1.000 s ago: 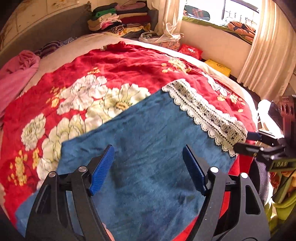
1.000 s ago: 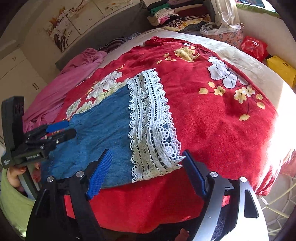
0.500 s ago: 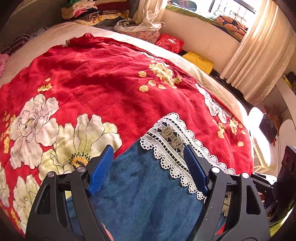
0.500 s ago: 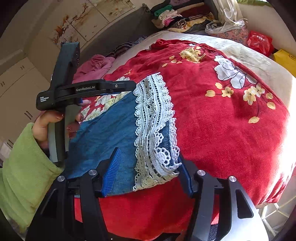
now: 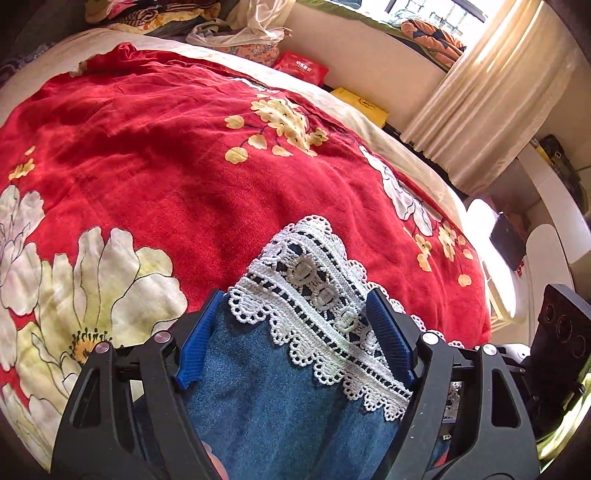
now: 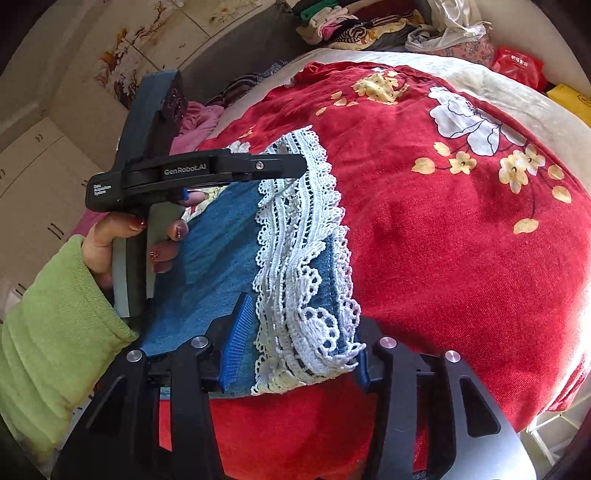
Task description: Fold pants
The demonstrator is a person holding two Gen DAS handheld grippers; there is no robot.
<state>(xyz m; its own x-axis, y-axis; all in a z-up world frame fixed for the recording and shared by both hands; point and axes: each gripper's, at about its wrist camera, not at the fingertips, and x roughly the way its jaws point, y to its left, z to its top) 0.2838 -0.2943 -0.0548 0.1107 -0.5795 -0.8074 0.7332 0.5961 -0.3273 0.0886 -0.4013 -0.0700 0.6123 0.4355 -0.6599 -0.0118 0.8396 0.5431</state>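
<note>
Left tool [image 5: 295, 332] sits low centre of its frame, blue pads spread, straddling the lace hem [image 5: 314, 295] of the pants [image 5: 273, 398]; pads alongside the fabric, not pinching. In the right wrist view the same tool reaches in from the left, tip at the far corner of the lace [image 6: 295, 168], held by my left hand [image 6: 129, 240] in a green sleeve [image 6: 48, 332]; from that side I cannot tell if the tip grips the cloth.

Right tool [image 6: 295, 343] at bottom centre of its frame, pads spread around the near bunched corner of the lace hem [image 6: 306, 295]; left pad [image 6: 236, 343] beside the denim, right pad mostly hidden behind lace, so contact unclear.

Pants are blue denim with a white lace band, lying flat on the red floral blanket [image 5: 166, 166] on the bed, lower centre in the left view and centre-left in the right view. Lace edge ruffled and partly turned over at the near corner.

Upper edge of both frames: pile of folded clothes [image 6: 351, 26], red packet [image 5: 301, 66]. Cream curtain [image 5: 491, 92] at upper right of the left view. Pink cloth [image 6: 199, 125] upper left in the right view.
</note>
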